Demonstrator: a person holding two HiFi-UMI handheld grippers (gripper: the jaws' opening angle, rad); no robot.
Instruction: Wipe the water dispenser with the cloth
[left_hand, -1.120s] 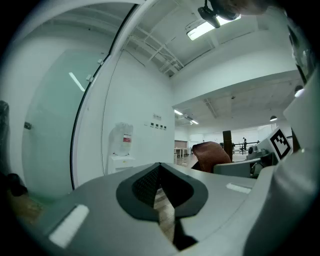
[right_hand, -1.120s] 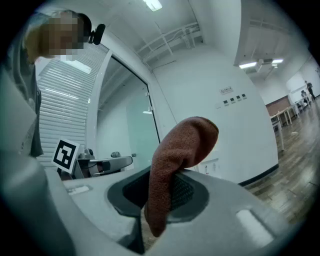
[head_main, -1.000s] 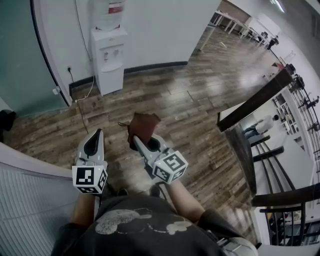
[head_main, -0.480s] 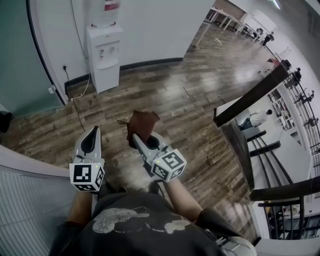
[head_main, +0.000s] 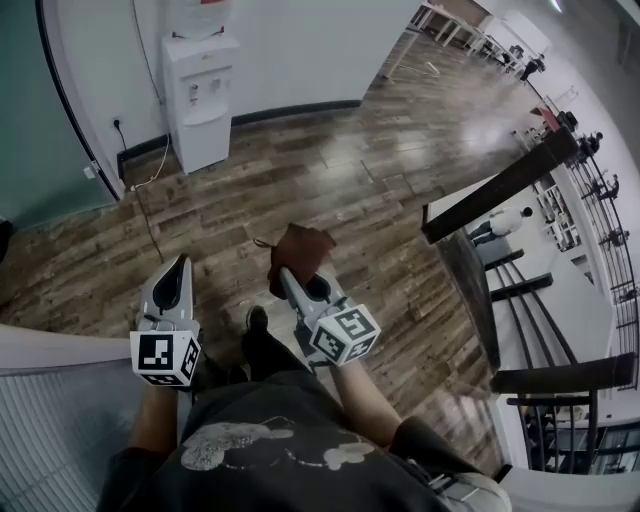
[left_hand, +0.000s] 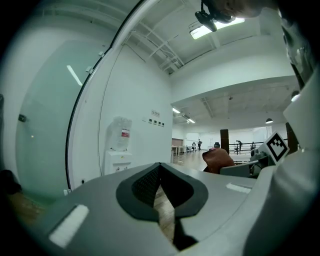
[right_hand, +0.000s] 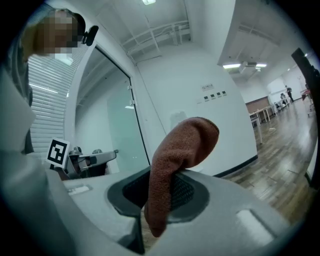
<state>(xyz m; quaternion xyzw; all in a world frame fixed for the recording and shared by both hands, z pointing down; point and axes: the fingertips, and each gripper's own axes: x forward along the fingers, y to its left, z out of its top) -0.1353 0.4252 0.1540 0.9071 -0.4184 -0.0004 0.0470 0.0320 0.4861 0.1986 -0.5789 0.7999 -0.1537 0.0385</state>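
Note:
The white water dispenser (head_main: 200, 90) stands against the far wall at the upper left, well ahead of both grippers; it also shows small in the left gripper view (left_hand: 119, 156). My right gripper (head_main: 287, 272) is shut on a brown cloth (head_main: 300, 250), which bunches above its jaws. The cloth (right_hand: 176, 157) hangs folded between the closed jaws in the right gripper view. My left gripper (head_main: 180, 264) is held beside it, shut and empty, its jaws meeting at the tip (left_hand: 160, 166). The cloth (left_hand: 218, 159) appears to its right.
A power cable (head_main: 145, 185) runs from a wall socket across the wooden floor near the dispenser. A dark railing (head_main: 500, 190) and stair rails stand at the right. A white ribbed surface (head_main: 60, 420) is at lower left. The person's shoe (head_main: 256, 322) shows between the grippers.
The dispenser has shifted up and left in the head view, and a shoe has stepped into sight. Both grippers keep their pose, the cloth still held.

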